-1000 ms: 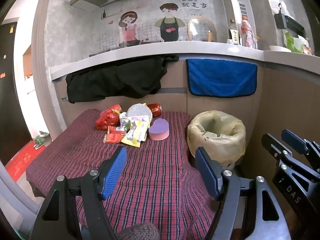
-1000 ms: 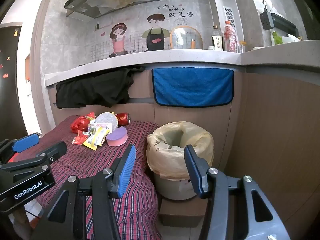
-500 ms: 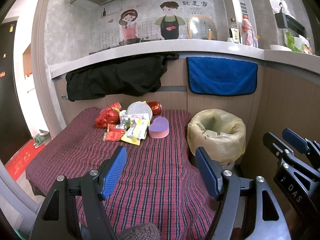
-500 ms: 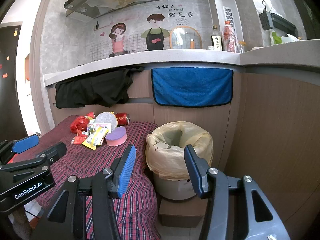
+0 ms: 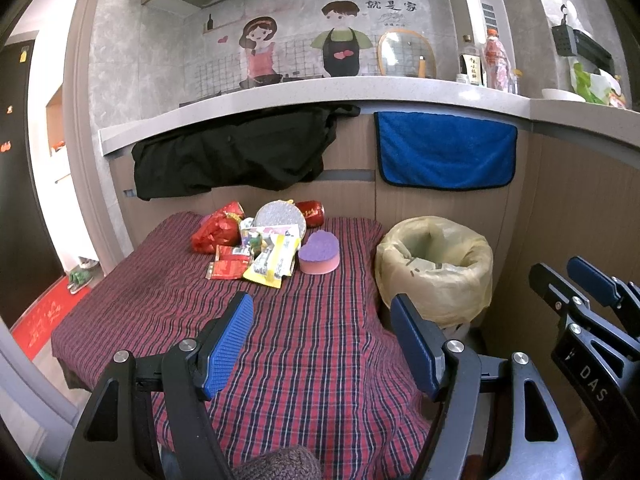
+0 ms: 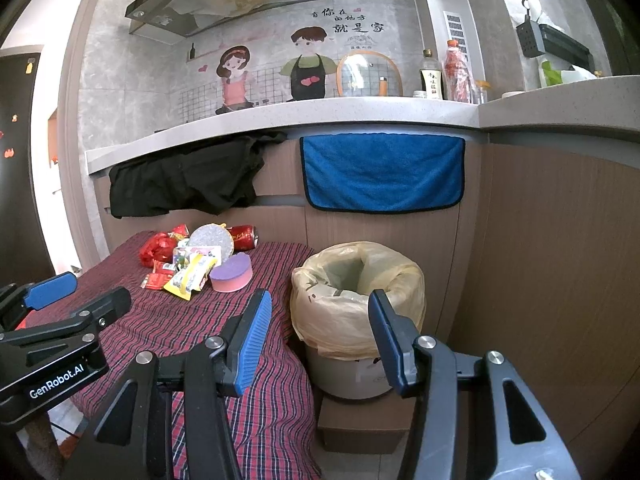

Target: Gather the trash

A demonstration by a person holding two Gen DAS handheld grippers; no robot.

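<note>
A heap of trash lies at the far end of the plaid-covered table (image 5: 304, 344): a red crumpled bag (image 5: 214, 230), a red wrapper (image 5: 228, 268), a yellow wrapper (image 5: 274, 262), a silver round disc (image 5: 278, 216), a red can (image 5: 310, 212) and a purple heart-shaped sponge (image 5: 319, 252). A bin lined with a yellowish bag (image 5: 436, 264) stands right of the table. My left gripper (image 5: 322, 338) hovers open over the near cloth, nothing between its blue pads. My right gripper (image 6: 320, 336) is open and empty, in front of the bin (image 6: 358, 292).
A black garment (image 5: 236, 152) and a blue towel (image 5: 444, 154) hang from the counter edge behind the table. Bottles and a pot lid stand on the counter (image 5: 400, 90). A wooden panel wall (image 6: 560, 260) closes the right side. The bin rests on a cardboard box (image 6: 360, 426).
</note>
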